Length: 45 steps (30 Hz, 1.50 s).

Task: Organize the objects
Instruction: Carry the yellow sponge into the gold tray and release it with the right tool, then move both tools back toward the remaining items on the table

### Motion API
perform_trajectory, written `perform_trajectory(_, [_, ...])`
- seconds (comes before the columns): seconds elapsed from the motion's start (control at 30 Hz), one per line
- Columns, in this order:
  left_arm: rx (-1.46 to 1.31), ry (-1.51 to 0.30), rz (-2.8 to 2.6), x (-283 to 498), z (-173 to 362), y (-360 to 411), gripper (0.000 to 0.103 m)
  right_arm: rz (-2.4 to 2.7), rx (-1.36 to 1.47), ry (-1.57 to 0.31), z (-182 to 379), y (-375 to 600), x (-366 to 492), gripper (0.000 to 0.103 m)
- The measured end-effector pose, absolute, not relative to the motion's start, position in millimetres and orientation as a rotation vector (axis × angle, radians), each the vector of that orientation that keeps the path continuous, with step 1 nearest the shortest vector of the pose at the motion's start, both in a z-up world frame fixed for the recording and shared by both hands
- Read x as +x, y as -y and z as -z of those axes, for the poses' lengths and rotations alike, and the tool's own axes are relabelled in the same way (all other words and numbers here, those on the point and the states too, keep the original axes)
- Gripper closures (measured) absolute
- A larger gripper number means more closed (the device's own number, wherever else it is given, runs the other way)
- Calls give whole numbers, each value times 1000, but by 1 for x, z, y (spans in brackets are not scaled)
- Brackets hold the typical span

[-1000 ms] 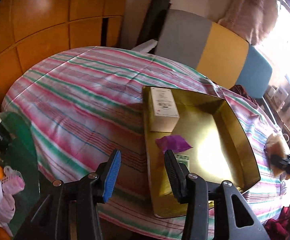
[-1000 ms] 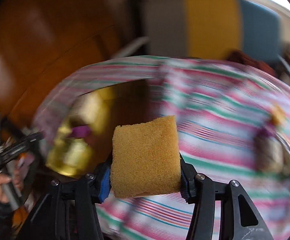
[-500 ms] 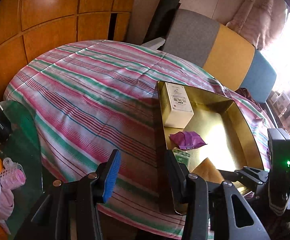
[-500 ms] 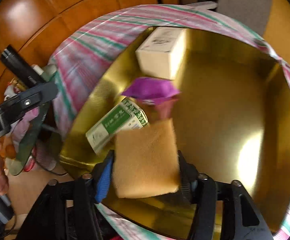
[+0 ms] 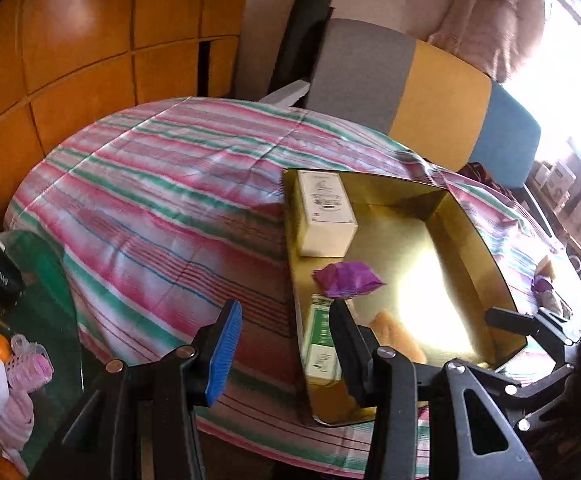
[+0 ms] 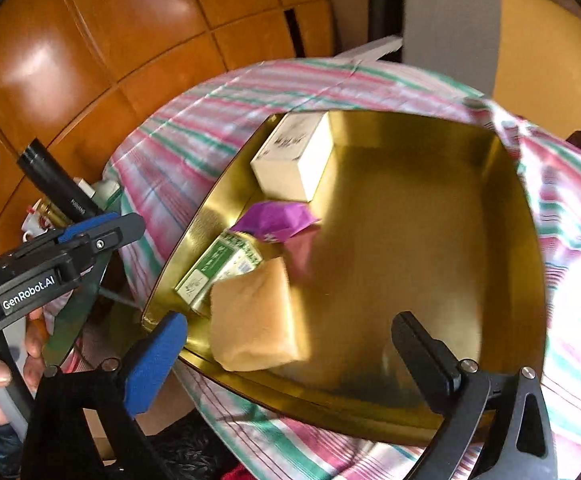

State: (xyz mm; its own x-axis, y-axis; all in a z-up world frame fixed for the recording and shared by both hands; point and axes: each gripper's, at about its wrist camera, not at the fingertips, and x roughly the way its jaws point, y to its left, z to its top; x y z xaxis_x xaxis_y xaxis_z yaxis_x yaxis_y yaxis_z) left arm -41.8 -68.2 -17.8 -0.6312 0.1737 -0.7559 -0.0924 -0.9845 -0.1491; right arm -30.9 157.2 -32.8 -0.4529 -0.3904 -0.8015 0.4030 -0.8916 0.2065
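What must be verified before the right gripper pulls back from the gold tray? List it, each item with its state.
1. Right gripper jaws have just been opening and stand wide, pads off the sponge: ok.
2. Sponge is inside the gold tray, near its front wall: ok.
3. Sponge lies settled and flat: cannot tell; it looks blurred and leans toward the green-and-white box.
4. White box, purple packet and green-and-white box are in the tray: ok.
5. Left gripper holds nothing and stands outside the tray's left wall: ok.
6. More items wait on the striped cloth past the tray's right side: not ok.
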Motion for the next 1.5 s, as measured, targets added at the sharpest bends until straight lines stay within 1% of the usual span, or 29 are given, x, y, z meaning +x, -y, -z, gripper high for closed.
perform_trajectory(0.27, [-1232,30,-2647,-32,11,28,57,2466,1237,-25,13,-198,-18,0])
perform_trajectory(0.47, [-1201,-62,-2588,-26,8,-5,57,2563,1251,39,8,-253,-10,0])
perform_trajectory(0.8, [-1167,-190,-2457,-18,6,-66,57,2819,1344,135,4,-388,9,0])
perform_trajectory(0.97, [-1142,-240,-2382,-16,7,-99,57,3052,1403,255,0,-478,32,0])
perform_trajectory(1.03, [-1133,-262,-2351,-14,6,-114,57,3167,1405,366,-1,-519,47,0])
perform_trajectory(1.13, [-1117,-296,-2305,-13,5,-136,57,3344,1389,620,1,-573,74,0])
perform_trajectory(1.17, [-1113,-306,-2285,-12,5,-145,57,3382,1367,750,2,-587,84,0])
perform_trajectory(1.23, [-1105,-324,-2251,-10,5,-162,57,3400,1261,1070,3,-614,103,0])
perform_trajectory(1.3, [-1107,-345,-2204,-8,7,-182,57,3378,1182,1257,5,-628,114,0])
perform_trajectory(1.37, [-1132,-335,-2140,-9,9,-204,57,3337,1162,1373,9,-639,119,0])
perform_trajectory(1.4, [-1139,-334,-2123,-9,10,-211,57,3323,1156,1399,11,-640,119,0])
perform_trajectory(1.5, [-1147,-337,-2069,-11,12,-242,57,3303,1129,1409,9,-636,120,0])
